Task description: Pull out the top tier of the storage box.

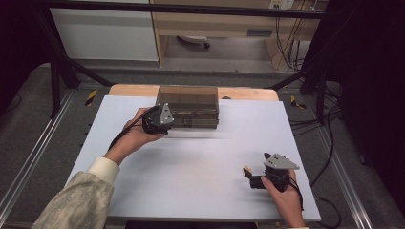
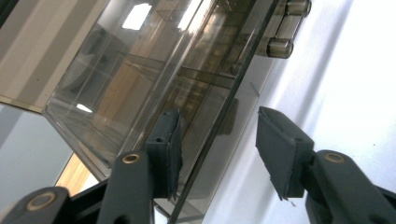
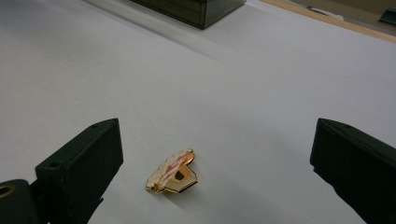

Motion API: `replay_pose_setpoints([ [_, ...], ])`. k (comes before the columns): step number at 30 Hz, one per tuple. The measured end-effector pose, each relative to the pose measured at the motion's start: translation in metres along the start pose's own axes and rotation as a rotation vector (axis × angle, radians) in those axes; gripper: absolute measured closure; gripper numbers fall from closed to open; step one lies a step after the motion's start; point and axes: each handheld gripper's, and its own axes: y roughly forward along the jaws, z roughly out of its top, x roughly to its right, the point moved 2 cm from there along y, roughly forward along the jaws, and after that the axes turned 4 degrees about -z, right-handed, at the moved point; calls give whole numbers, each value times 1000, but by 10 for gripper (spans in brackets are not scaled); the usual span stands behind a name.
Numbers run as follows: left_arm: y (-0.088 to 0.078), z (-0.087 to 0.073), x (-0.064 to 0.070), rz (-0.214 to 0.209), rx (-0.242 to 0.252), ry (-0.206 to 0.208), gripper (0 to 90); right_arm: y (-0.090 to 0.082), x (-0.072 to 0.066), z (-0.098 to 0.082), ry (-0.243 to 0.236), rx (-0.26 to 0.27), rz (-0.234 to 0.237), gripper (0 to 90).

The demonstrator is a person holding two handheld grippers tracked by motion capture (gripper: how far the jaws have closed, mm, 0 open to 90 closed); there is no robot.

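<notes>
Smoky, see-through plastic forms the compartmented box at the far edge of the white surface. Left hand-held gripper straddles the box's thin lid edge, its jaws parted and one pad near the pane. Right hand-held gripper rests wide open with the small gold-and-pink clip lying flat between its jaws, untouched, well apart from the box.

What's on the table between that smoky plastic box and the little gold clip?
Nothing: in the high view the white table top is bare between the box and the gold clip, and the right gripper view shows the same.
</notes>
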Motion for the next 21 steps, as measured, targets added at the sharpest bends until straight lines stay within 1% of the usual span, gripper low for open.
replay_pose_setpoints([
  [3,3,-2,-2,-4,-10,-2,549,0,0,0,-3,-3,-1,32],
  [8,4,-3,-3,-19,-16,2,572,0,0,0,-3,-3,0,31],
  [10,4,-3,-3,-25,-19,9,578,0,0,0,-3,-4,0,32],
  [11,5,-2,-3,-32,-26,23,582,0,1,-1,-5,-4,0,32],
  [15,4,-1,-5,-44,-35,34,595,1,1,-1,-8,-13,0,32],
  [18,3,-2,-5,-61,-36,32,616,1,1,-1,-8,-10,-1,32],
  [21,2,-3,-6,-75,-35,22,625,1,1,-1,-7,-11,1,32],
])
